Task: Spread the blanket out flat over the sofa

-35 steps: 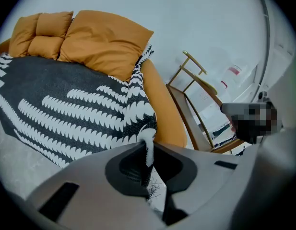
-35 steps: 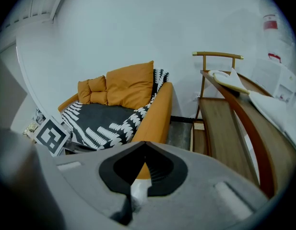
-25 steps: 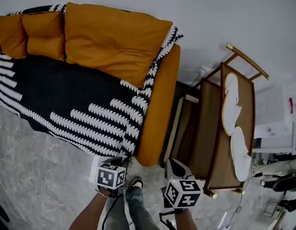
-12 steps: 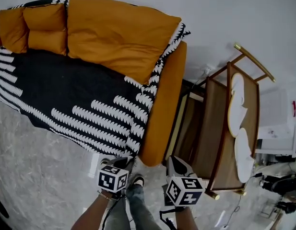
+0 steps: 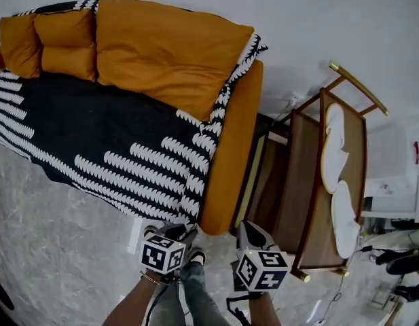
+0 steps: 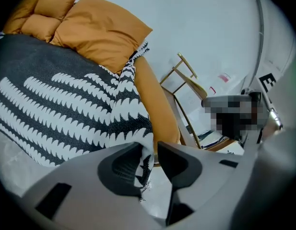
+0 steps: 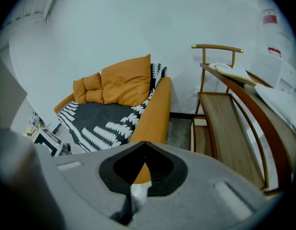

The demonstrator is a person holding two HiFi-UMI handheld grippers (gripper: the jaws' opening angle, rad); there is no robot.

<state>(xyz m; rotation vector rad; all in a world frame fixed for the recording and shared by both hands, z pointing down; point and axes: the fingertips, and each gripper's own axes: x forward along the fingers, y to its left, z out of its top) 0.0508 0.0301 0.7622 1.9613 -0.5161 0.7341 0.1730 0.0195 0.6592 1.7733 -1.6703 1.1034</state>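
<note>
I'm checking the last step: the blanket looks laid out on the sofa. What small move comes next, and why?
Probably draw the left gripper back and clear. Its jaws are opening with a corner of the blanket between them, and it lies flat over the sofa.

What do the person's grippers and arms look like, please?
The left gripper, jaws opening around the blanket, and right gripper are grey with black pads; each carries a white cube of black square markers. Black cable from the left; bare forearms, thin bracelet on left wrist.
</note>
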